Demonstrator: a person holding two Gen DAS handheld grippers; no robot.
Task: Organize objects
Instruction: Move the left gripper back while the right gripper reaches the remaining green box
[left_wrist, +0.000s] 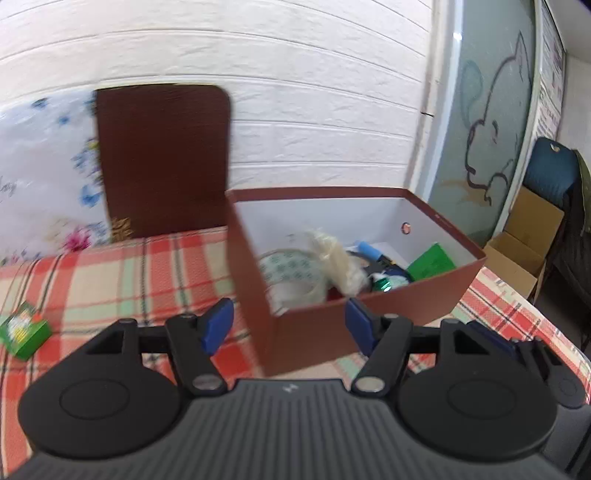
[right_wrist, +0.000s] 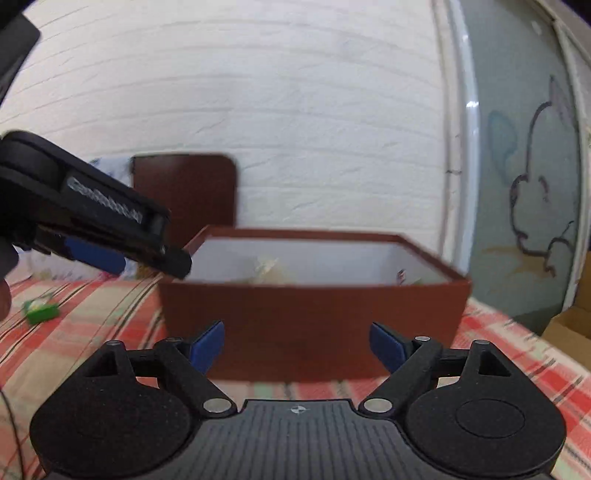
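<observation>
An open brown box (left_wrist: 314, 332) with a white inside stands on the checked tablecloth; it also shows in the right wrist view (right_wrist: 314, 314). It holds a tape roll (left_wrist: 291, 273), a pale crumpled bag (left_wrist: 340, 266), a green packet (left_wrist: 432, 260) and small blue items. My left gripper (left_wrist: 290, 326) is open and empty at the box's near corner. My right gripper (right_wrist: 297, 345) is open and empty in front of the box's near wall. A small green box (left_wrist: 24, 330) lies on the cloth at the left, and shows in the right wrist view (right_wrist: 41, 310). The left gripper's body (right_wrist: 92, 221) shows at the left.
The brown lid (left_wrist: 162, 158) leans upright against the white brick wall behind the box. A floral plastic bag (left_wrist: 44, 177) sits at the back left. A cardboard box (left_wrist: 521, 251) and a blue chair (left_wrist: 554, 177) stand off the table at the right.
</observation>
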